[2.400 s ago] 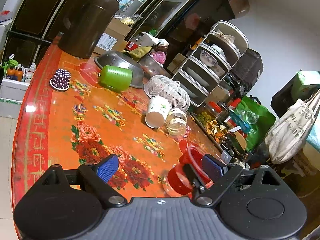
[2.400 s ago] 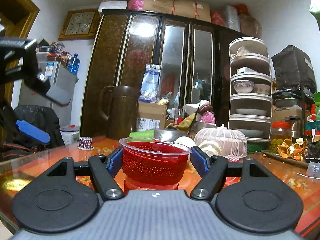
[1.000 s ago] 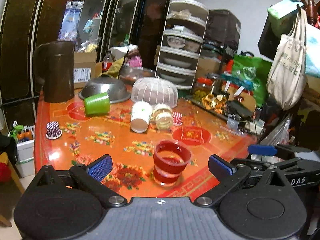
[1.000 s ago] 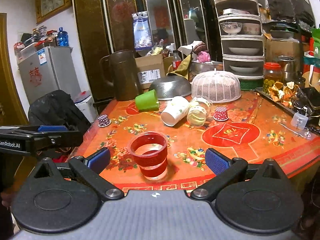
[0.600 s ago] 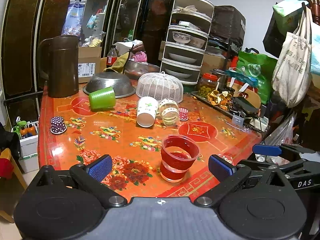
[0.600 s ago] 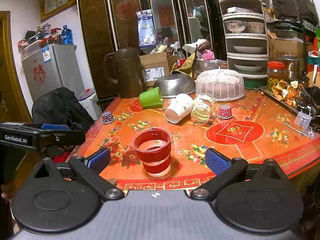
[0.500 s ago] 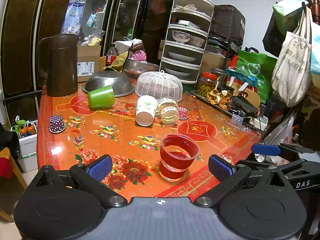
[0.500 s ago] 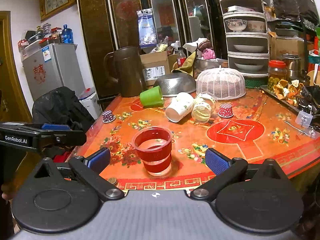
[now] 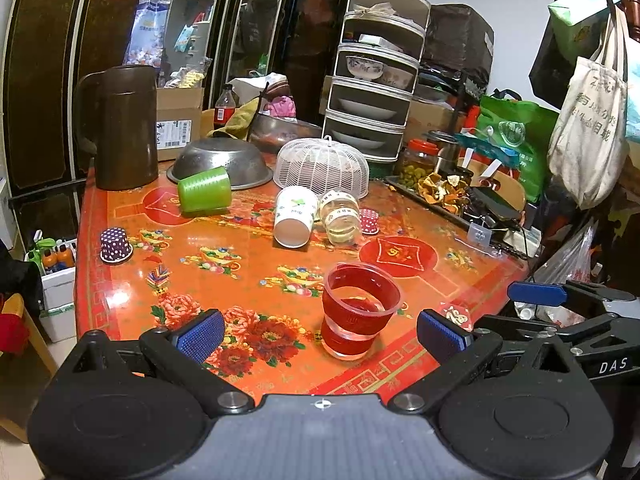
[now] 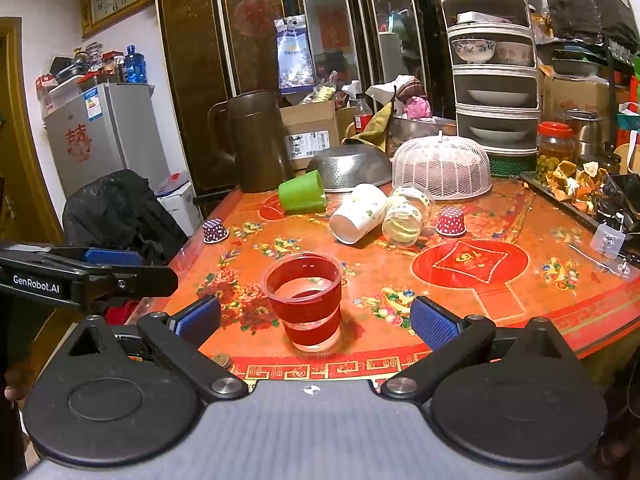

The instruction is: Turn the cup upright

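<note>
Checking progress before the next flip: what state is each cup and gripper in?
red cup: upright, free
green cup: on its side
white paper cup: on its side
clear jar: on its side
left gripper: open
right gripper: open

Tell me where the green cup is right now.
The green cup lies on its side at the table's far left, between the brown jug and the overturned steel bowl.
</note>
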`<state>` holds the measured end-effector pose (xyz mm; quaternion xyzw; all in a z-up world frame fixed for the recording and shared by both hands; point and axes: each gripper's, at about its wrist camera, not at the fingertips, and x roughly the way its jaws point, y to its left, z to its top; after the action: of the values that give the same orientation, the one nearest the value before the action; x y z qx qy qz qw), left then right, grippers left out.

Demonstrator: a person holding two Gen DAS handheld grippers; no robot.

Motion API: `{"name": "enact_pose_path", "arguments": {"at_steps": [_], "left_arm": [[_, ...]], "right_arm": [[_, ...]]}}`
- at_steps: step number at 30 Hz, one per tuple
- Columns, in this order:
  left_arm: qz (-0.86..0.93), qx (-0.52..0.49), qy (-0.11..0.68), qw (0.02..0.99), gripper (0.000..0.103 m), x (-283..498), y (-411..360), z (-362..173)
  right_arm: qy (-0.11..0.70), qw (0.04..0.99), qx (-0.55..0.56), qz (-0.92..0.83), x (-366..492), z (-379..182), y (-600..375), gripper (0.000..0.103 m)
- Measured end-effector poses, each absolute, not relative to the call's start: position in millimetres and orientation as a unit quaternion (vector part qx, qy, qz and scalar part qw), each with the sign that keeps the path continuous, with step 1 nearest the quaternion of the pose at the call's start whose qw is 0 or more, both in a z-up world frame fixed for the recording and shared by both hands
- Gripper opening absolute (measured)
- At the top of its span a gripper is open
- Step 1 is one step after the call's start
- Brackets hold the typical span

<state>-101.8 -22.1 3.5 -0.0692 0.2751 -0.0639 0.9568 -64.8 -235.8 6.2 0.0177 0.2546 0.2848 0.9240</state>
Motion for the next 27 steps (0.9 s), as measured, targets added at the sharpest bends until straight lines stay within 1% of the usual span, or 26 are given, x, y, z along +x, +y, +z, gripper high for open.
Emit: {"name": "enact_pose_path", "arguments": {"at_steps": [27], "left_arm": [[-0.066,-0.065,0.282,0.955,0.103,-100.9,-26.2,1.3]], "right_arm": [[0.249,0.925,0.012,0.287,-64.2,8.9,-234.8,0.102]]}}
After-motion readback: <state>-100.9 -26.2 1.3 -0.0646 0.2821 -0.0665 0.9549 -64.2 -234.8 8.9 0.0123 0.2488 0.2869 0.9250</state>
